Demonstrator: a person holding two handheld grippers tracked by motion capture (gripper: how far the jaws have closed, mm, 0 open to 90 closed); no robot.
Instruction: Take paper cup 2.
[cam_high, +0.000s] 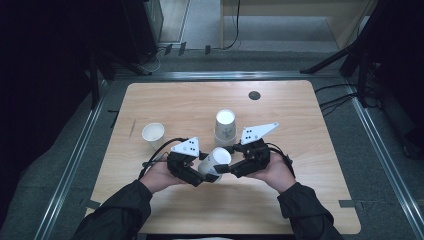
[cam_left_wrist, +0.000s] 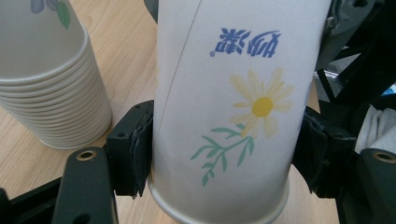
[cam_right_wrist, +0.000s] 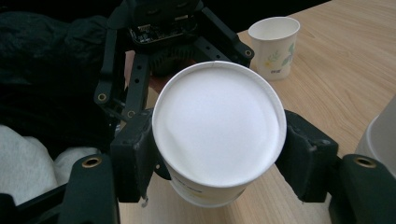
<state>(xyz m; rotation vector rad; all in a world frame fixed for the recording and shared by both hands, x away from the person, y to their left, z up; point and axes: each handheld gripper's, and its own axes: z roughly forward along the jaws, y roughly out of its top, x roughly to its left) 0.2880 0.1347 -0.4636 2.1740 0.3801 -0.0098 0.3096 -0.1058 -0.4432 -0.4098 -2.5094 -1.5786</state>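
A white paper cup with a daisy print (cam_high: 215, 162) hangs above the wooden surface (cam_high: 300, 200), grasped by both the left gripper (cam_left_wrist: 224, 154) and right gripper (cam_right_wrist: 219, 149). Light and thin-walled, it crushes easily; holding near the stiff rolled rim seems safest.

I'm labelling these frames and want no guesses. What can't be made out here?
- White paper cup with a yellow daisy, left gripper view: its top is cut off by the frame edge; whether one cup or several nested cannot be told.
- Stack of white paper cups, same view: its top is cut off.
- Small dark round spot on the light wooden table, high view: too small to identify.
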